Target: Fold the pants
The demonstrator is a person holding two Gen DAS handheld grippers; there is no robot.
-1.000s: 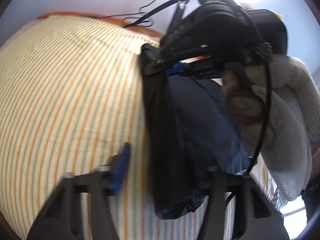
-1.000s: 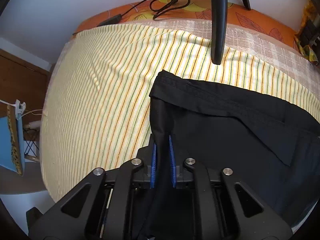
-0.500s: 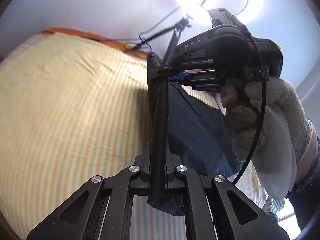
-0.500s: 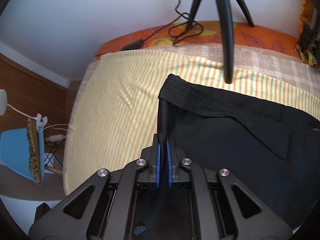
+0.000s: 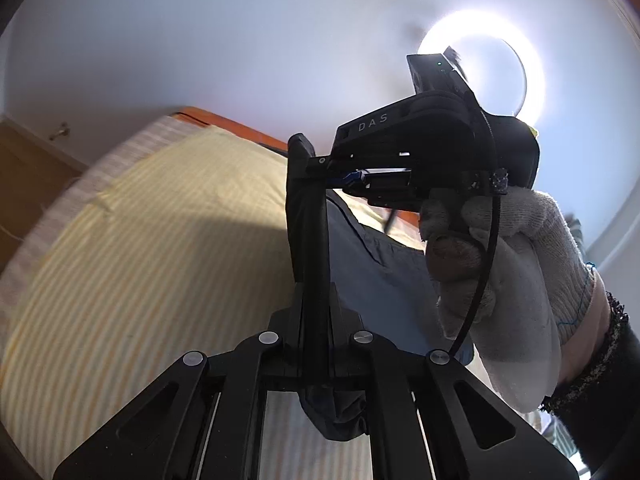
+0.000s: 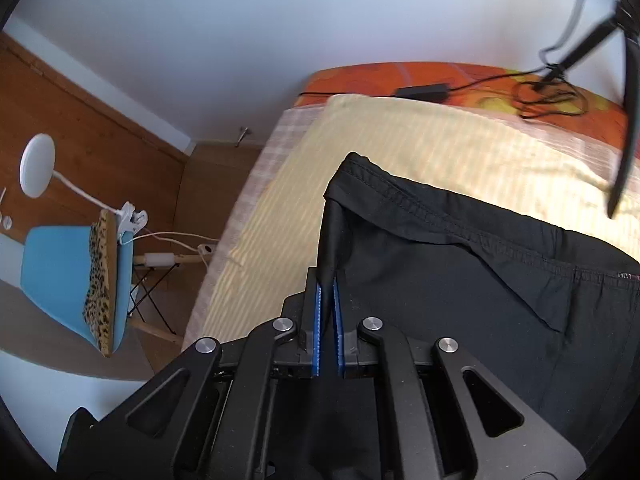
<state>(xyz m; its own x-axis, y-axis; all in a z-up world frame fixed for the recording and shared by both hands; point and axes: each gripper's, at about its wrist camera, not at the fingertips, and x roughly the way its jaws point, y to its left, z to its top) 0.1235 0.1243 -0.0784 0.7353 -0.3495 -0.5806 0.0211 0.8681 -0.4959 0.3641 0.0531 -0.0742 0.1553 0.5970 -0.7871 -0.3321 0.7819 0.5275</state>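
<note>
— So, how much room do you have on your left side?

— Plenty: the striped bed cover (image 5: 152, 248) runs bare from the pants out to the bed's left edge, where the wooden floor (image 6: 100, 152) and a blue chair (image 6: 68, 276) sit beside it.

— And your left hand-held gripper (image 5: 316, 320)?

— It's clamped shut on a bunched edge of the dark pants (image 5: 312, 240), which rises taut from its closed jaws up to your right hand-held gripper (image 5: 320, 168).

— Is the right one gripping too?

— Yes. In its own view the right hand-held gripper (image 6: 328, 312) pinches a fold of the pants (image 6: 460, 280) between its blue pads (image 6: 318, 320), just below the hemmed corner. The rest of the cloth spreads rightward over the bed.

— Anything on the far right?

— A black tripod leg (image 6: 624, 128) stands on the bed, with a tangled cable (image 6: 548, 96) on the orange strip by the wall.
</note>
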